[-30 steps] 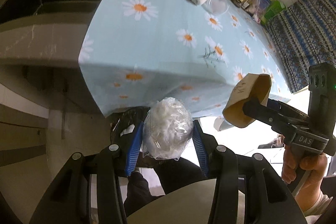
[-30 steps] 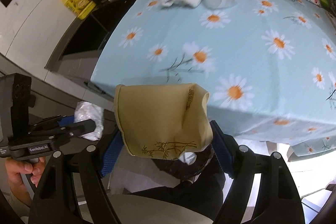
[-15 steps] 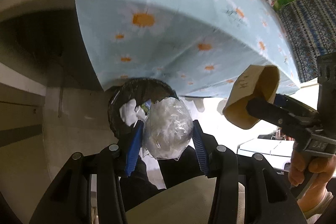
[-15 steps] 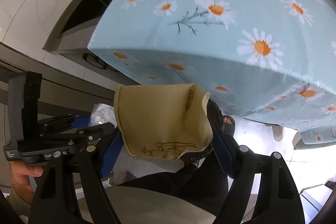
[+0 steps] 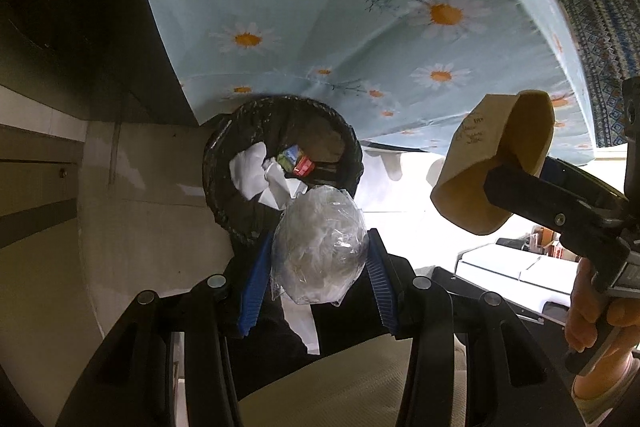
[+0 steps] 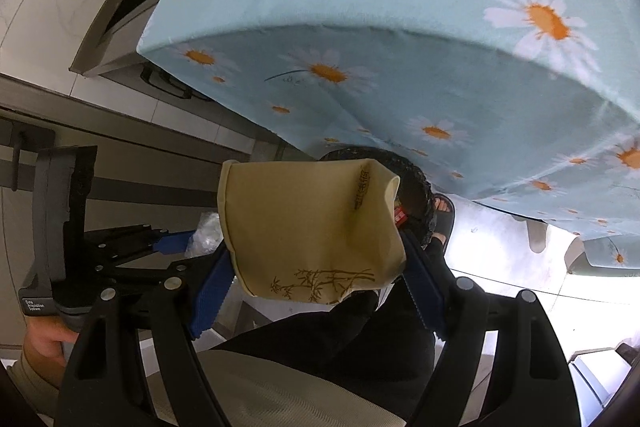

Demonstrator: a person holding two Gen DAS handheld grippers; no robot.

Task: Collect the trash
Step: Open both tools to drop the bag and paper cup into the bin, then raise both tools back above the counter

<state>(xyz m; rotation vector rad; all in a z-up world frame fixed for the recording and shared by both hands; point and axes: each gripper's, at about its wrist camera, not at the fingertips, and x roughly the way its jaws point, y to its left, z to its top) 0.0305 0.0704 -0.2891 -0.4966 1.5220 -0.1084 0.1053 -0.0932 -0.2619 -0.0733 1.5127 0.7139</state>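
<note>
Left wrist view, nearest first: the left tongs point(image 5: 320, 267) are closed on a crumpled clear plastic bag point(image 5: 319, 247), squeezed between the blue pads point(image 5: 254, 285). Just beyond it, lower down on the floor, sits the black-lined trash bin point(image 5: 224, 179), with white paper and small colourful wrappers already inside. The bag hangs over the bin's near rim rather than its middle, so if let go here it could catch the edge and tumble onto the floor.

To the right, the right tongs point(image 6: 316, 259) grip a squashed tan paper cup point(image 6: 308, 227), held off to the side of the bin and apparently not yet above the opening. It is light and dented; a drop from here would likely miss.

Farthest, the daisy-print tablecloth point(image 5: 360, 27) drapes off the table close over the bin's far rim and could snag either piece.
</note>
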